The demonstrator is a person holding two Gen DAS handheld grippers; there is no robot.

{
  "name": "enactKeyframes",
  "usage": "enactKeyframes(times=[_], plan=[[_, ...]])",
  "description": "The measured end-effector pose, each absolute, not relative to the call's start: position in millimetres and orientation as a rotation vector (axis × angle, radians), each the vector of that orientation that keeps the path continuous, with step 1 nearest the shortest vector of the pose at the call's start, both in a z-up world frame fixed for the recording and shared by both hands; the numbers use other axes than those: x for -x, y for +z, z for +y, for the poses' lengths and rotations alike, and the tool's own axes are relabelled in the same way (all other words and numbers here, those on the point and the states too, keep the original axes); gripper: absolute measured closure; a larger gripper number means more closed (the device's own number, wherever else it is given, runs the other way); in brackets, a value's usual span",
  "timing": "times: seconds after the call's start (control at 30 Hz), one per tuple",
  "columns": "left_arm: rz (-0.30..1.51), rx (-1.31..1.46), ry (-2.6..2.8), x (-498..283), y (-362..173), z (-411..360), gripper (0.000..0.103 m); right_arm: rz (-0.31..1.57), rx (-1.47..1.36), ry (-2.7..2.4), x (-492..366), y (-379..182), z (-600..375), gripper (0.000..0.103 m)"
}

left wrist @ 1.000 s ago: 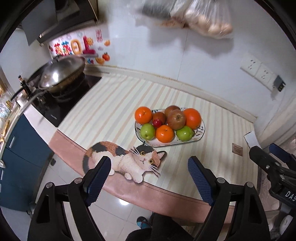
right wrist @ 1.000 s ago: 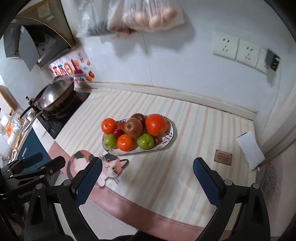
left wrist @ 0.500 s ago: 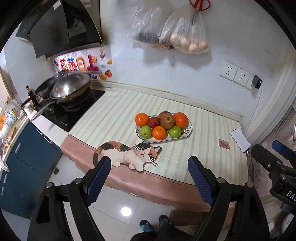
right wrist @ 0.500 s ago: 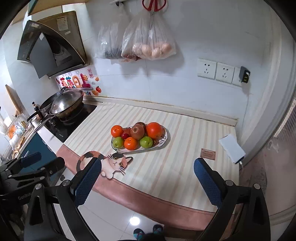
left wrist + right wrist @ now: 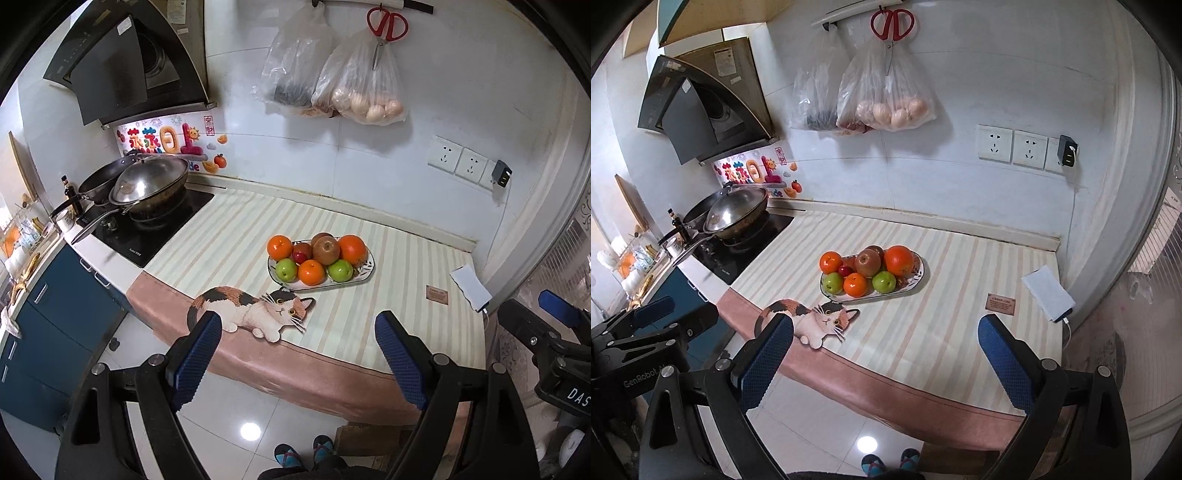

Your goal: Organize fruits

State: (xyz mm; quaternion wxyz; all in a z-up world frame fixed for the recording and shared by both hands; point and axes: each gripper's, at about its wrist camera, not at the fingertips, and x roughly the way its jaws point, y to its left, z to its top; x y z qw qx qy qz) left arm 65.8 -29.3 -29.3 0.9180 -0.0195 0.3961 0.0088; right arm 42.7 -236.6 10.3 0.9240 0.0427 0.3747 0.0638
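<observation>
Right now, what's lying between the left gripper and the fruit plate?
In the left wrist view, the cat-shaped mat lies between the left gripper and the fruit plate.

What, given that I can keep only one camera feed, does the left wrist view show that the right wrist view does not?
Only the left wrist view: the right claw seen from the side, at the picture's right edge.
Only the right wrist view: the left claw from the side, at the left edge, and the wooden cupboard above the range hood.
Both: the plate of fruit, the cat mat, the wok and the red scissors. Both claws are open and empty.
</observation>
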Motion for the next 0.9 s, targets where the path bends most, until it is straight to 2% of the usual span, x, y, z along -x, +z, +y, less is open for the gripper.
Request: enactKeyframes(times=[0.03, 0.07, 0.1, 0.23, 0.9], plan=[[0.813, 0.045, 0.021, -67.6, -31.1, -29.1, 0.017, 0.770, -0.088, 0.135, -45.4, 9.5, -236.6, 0.001], [0.817, 0.049, 0.022, -69.4, -33.0, -29.1, 0.009, 0.770, -0.087, 0.136, -48.8, 8.2, -236.6, 0.001], [0.820, 0.051, 0.021, -71.5, -34.0, -28.6, 0.005, 0.770, -0.088, 0.136, -49.6, 7.7, -235.6, 0.000], [0.813, 0.043, 0.048, -83.5, -40.7, -28.4, 0.001, 0.770, -0.082, 0.146, -66.9, 0.3, -232.0, 0.000], [0.853, 0.039, 0.144, -146.1, -81.6, -10.6, 0.001, 0.796, -0.043, 0.154, -160.6, -47.9, -201.7, 0.000]])
